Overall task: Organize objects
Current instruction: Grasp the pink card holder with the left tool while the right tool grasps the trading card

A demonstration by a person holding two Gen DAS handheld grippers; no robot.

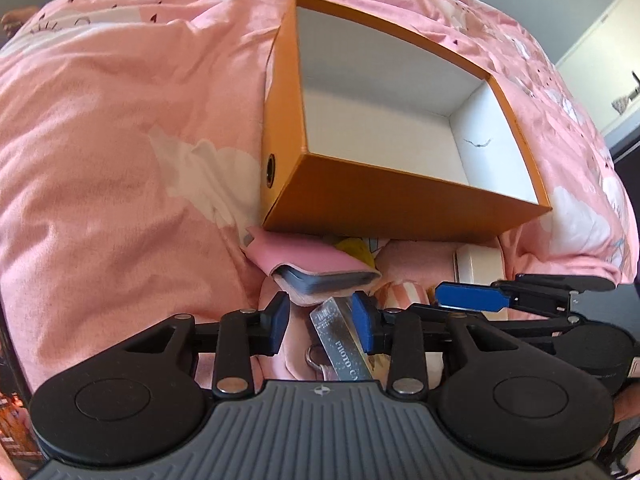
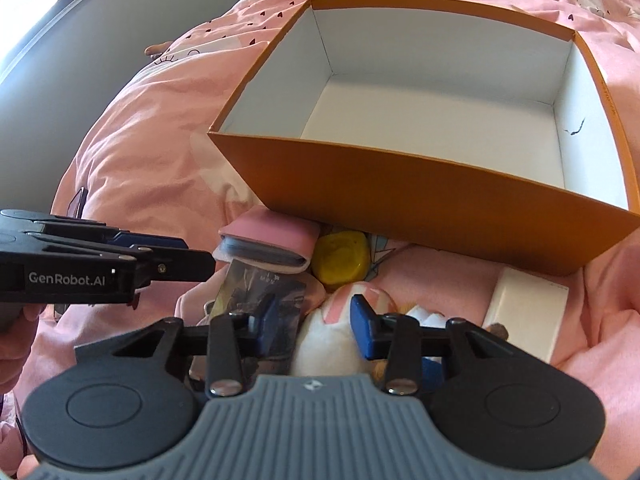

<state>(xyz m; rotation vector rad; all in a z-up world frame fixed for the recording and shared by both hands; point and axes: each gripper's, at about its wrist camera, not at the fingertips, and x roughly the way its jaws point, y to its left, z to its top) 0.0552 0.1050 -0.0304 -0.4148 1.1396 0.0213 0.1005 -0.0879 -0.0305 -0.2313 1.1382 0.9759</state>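
Observation:
An open orange box (image 2: 440,208) with a bare white inside lies on the pink bedding. In front of it sits a small pile: a pink pouch (image 1: 320,268) with a dark case in it, a yellow round thing (image 2: 340,256), a silver photo card pack (image 1: 340,336) and a white-and-pink soft toy (image 2: 328,332). My left gripper (image 1: 320,320) is open and straddles the card pack, which lies against its right pad only. My right gripper (image 2: 316,316) is open around the soft toy. Its right pad touches the toy and its left finger hangs over the card pack.
A flat white box (image 2: 524,312) lies right of the pile, just under the orange box's near wall. Rumpled pink bedding (image 1: 120,140) spreads all around. The two grippers stand close side by side over the pile. A grey wall and a window are far off.

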